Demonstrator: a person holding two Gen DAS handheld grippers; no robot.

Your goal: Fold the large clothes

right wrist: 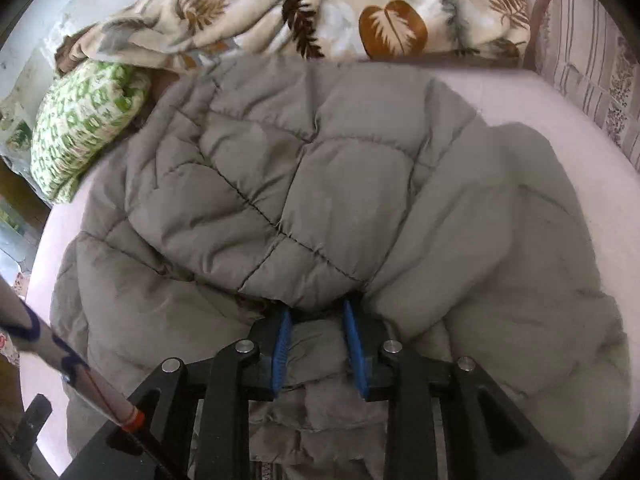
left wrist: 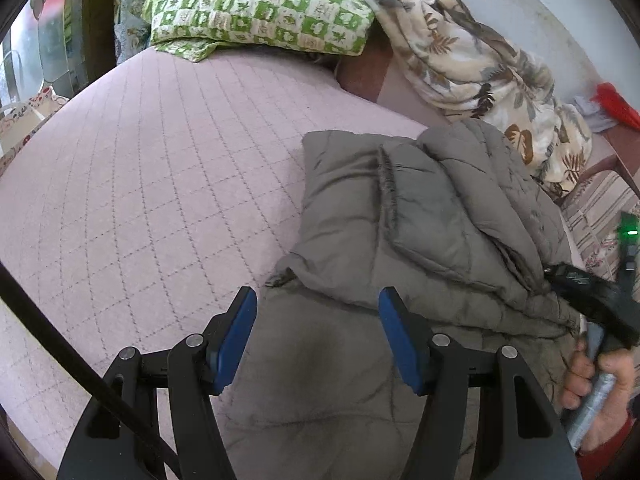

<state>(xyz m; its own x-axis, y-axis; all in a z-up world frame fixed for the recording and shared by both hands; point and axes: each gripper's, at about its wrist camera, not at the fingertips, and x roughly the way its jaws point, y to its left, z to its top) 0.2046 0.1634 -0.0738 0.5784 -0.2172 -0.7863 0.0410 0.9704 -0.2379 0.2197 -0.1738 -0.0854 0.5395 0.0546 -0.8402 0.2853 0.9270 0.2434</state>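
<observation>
Lying on the pink quilted bed [left wrist: 160, 168], the grey puffer jacket [right wrist: 304, 184] is partly folded, just below the leaf-print blanket [right wrist: 320, 4] and beside the green checked pillow [left wrist: 260, 4]. Over the jacket's edge, the left hand-held gripper [left wrist: 318, 340] stands half open, holding nothing. The right hand-held gripper [right wrist: 318, 344] stands narrowly apart with a jacket fold between its pads.

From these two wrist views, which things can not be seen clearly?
- Right gripper fingertips, right wrist view: buried under a fold of the grey padded jacket; pad contact unclear.
- Jacket's near hem, both views: cut off by the bottom edge and gripper bodies.
- Green patterned pillow, right view: blurred.
- Red object, left view: at the rim, too small to identify.
</observation>
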